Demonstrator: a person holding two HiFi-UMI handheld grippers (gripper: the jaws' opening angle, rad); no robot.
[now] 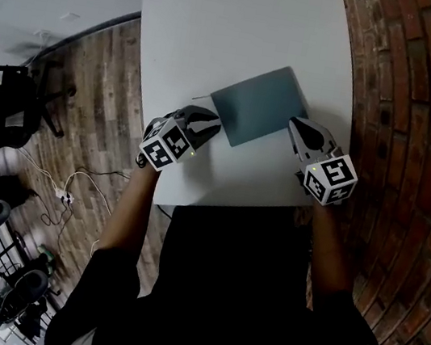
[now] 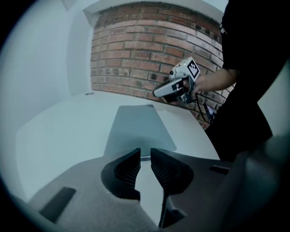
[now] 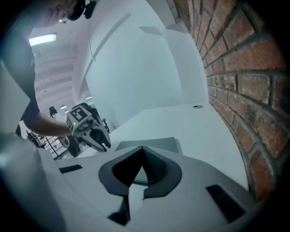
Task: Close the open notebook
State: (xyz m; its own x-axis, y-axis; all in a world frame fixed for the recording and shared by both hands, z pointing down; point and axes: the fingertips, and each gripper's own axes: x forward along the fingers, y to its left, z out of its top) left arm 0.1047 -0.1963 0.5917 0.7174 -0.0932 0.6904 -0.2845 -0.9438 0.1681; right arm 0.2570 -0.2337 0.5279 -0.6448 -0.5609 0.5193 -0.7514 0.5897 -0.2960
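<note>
Head view: notebook [image 1: 261, 106] lies flat on the white counter [image 1: 224, 22], right of centre, turned at an angle to the counter edges. One plain teal face is up and I see no spread pages, so it reads as closed to me.

Left hand-held gripper [image 1: 214, 123] sits at the notebook's near-left corner, tips just beside the edge; can't confirm contact from up here. Right hand-held gripper [image 1: 297, 126] is at the near-right corner, also just beside it.

Left gripper view: jaws [image 2: 145, 152] stand slightly apart with a narrow slot, and only bare counter shows through the gap. Nothing is pinched. The notebook [image 2: 138, 129] is just ahead of the tips, its near edge right at them. The right hand-held gripper [image 2: 157, 94] hangs beyond the notebook's far side, in front of the brick wall [image 2: 136, 50].

Right gripper view: jaws [image 3: 143, 148] pressed together, tips meeting, nothing between them. The notebook [image 3: 165, 144] shows as a thin teal strip just past the tips. The left hand-held gripper [image 3: 105, 145] is across from me at the notebook's other corner, held low over the counter.

Brick wall [image 1: 421, 120] runs along the counter's right side, wood floor [image 1: 87, 105] on the left.
</note>
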